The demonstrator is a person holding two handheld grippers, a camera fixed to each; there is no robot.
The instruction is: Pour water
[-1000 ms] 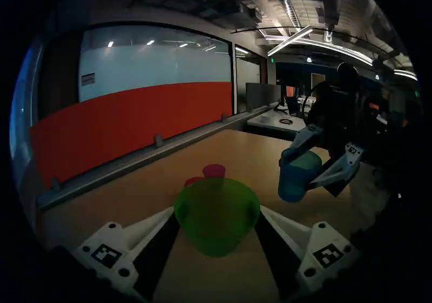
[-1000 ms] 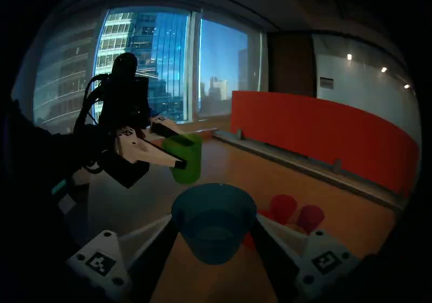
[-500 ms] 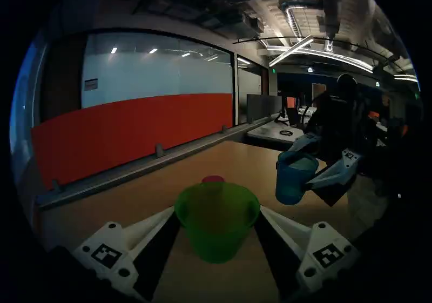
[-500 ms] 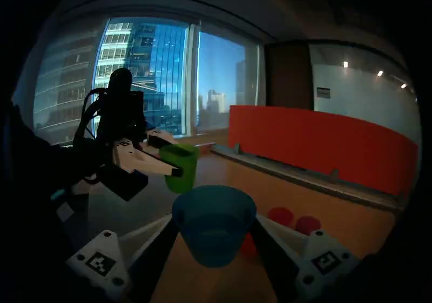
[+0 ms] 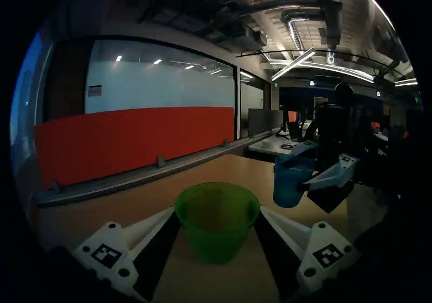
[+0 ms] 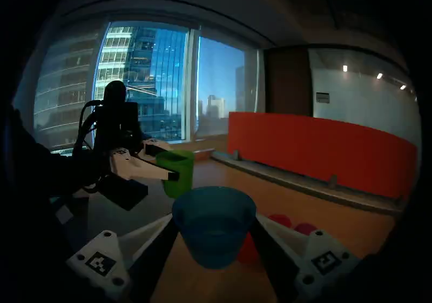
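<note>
A translucent green cup (image 5: 217,220) stands upright between the fingers of my left gripper (image 5: 217,233), which is shut on it above the wooden table (image 5: 135,200). My right gripper (image 6: 214,235) is shut on a blue cup (image 6: 214,224) with water in its lower part. In the left gripper view the blue cup (image 5: 289,181) hangs to the right, held by the other gripper (image 5: 324,176). In the right gripper view the green cup (image 6: 176,172) is at centre left in the other gripper (image 6: 141,165). The two cups are apart, both upright.
Red and pink cups (image 6: 281,220) stand on the table beyond the blue cup. A red partition (image 5: 135,135) with a grey rail runs along the table's far edge. Large windows (image 6: 146,81) face city buildings. A person's dark sleeve (image 6: 32,179) is at the left.
Both grippers have lifted their cups higher. The red and pink cups on the table have sunk behind the held cups, and more ceiling shows in the left gripper view.
</note>
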